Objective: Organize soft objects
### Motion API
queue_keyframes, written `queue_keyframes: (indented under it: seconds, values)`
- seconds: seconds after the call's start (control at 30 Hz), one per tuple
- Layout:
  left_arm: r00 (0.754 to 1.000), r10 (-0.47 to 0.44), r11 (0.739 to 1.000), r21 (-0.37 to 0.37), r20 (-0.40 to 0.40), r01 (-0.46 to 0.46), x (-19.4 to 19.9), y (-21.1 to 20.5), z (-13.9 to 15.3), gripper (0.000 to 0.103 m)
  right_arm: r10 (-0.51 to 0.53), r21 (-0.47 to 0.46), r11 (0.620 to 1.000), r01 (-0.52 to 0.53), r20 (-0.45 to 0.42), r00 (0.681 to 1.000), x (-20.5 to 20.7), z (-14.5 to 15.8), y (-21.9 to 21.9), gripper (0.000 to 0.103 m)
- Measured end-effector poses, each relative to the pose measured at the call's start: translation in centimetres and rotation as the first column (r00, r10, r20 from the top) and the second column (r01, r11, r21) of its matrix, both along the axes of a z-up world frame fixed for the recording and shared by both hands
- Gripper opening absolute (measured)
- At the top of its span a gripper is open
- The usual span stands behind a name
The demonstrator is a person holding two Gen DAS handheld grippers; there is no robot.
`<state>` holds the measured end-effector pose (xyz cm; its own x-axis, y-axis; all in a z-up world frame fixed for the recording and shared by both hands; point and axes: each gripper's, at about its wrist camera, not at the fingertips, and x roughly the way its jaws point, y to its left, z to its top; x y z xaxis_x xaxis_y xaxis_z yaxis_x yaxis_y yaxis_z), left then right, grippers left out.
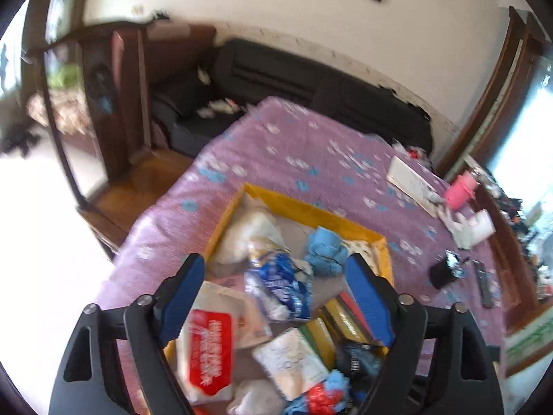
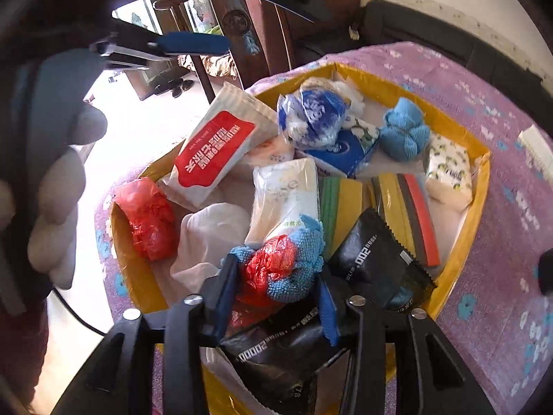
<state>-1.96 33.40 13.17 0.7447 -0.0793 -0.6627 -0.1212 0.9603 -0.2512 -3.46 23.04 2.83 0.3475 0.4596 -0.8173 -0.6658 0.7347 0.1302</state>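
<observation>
From my left wrist, my left gripper [image 1: 273, 278] stood wide open with nothing between its blue pads, hanging above the yellow tray [image 1: 311, 209] on the purple bedspread [image 1: 293, 152]. Below it lay a blue-and-white wrapped pack [image 1: 280, 283], a red-labelled tissue pack [image 1: 207, 352] and a blue cloth ball [image 1: 325, 252], all loose in the tray. I judged this hand free and between picks.

From my right wrist, my right gripper [image 2: 276, 297] was partly open around a bundle of red plastic bag and blue knitted cloth [image 2: 280, 266] at the tray's near end. Whether the pads pressed on it or only flanked it, I could not tell. A black pouch [image 2: 376, 259] lay just beside it, another black packet under the jaws. The left gripper [image 2: 211, 27] showed at the top, held in a gloved hand [image 2: 58, 200].

I judged the step to be sorting the tray's soft things; next I needed to settle the bundle clear of the black pouch.
</observation>
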Motion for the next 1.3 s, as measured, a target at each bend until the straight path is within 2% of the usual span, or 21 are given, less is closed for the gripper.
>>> queue_keyframes:
  seconds: [0.07, 0.13, 0.23, 0.4, 0.57, 0.9, 0.97, 1.0, 1.07, 1.17, 1.23, 1.27, 1.3]
  values:
    - [0.997, 0.062, 0.997, 0.047, 0.036, -0.063, -1.4, 0.0, 0.8, 0.094, 0.002, 0.023, 1.0, -0.003, 0.014, 1.0, -0.6, 0.6, -0.4, 0.063]
    - [0.991, 0.12, 0.989, 0.08, 0.065, -0.125, -2.7, 0.2, 1.4, 0.096, -0.008, 0.06, 0.998, 0.005, 0.047, 0.999, -1.3, 1.7, -1.4, 0.073]
    - [0.975, 0.19, 0.967, 0.151, 0.117, -0.207, -4.4, -0.1, 2.4, 0.098, -0.034, 0.095, 0.995, 0.026, 0.086, 0.996, -2.6, 3.2, -2.9, 0.077]
    - [0.961, 0.227, 0.942, 0.215, 0.156, -0.257, -6.1, -1.1, 3.1, 0.099, -0.103, 0.143, 0.986, 0.087, 0.11, 0.989, -3.6, 4.9, -5.6, 0.079]
    - [0.961, 0.217, 0.934, 0.251, 0.171, -0.255, -7.6, -2.6, 3.7, 0.099, -0.147, 0.176, 0.976, 0.13, 0.084, 0.986, -4.2, 5.4, -7.6, 0.079]
    - [0.956, 0.219, 0.927, 0.263, 0.197, -0.266, -9.9, -4.5, 4.5, 0.099, -0.202, 0.211, 0.961, 0.181, 0.081, 0.976, -4.7, 6.1, -9.7, 0.079]
    - [0.936, 0.245, 0.908, 0.279, 0.254, -0.313, -11.1, -4.9, 5.1, 0.099, -0.21, 0.223, 0.957, 0.187, 0.082, 0.974, -5.0, 6.3, -10.1, 0.08]
    - [0.914, 0.271, 0.887, 0.291, 0.301, -0.358, -12.1, -5.2, 5.7, 0.1, -0.212, 0.225, 0.956, 0.188, 0.083, 0.974, -5.1, 6.3, -10.3, 0.081]
    - [0.881, 0.299, 0.862, 0.293, 0.367, -0.414, -13.8, -5.8, 6.6, 0.103, -0.218, 0.228, 0.954, 0.194, 0.086, 0.972, -5.4, 6.2, -10.8, 0.082]
    - [0.858, 0.308, 0.851, 0.284, 0.41, -0.441, -15.7, -6.8, 6.3, 0.103, -0.228, 0.233, 0.951, 0.204, 0.082, 0.97, -5.9, 5.9, -11.4, 0.082]
    - [0.891, 0.263, 0.874, 0.301, 0.371, -0.383, -15.0, -7.3, 5.7, 0.103, -0.236, 0.238, 0.948, 0.212, 0.078, 0.969, -6.1, 5.8, -11.9, 0.082]
    - [0.919, 0.237, 0.89, 0.308, 0.316, -0.335, -14.4, -7.5, 5.2, 0.103, -0.241, 0.24, 0.946, 0.216, 0.077, 0.968, -6.2, 5.7, -12.2, 0.082]
    - [0.936, 0.226, 0.9, 0.31, 0.271, -0.307, -13.8, -7.7, 4.7, 0.103, -0.245, 0.241, 0.945, 0.22, 0.078, 0.966, -6.4, 5.7, -12.6, 0.082]
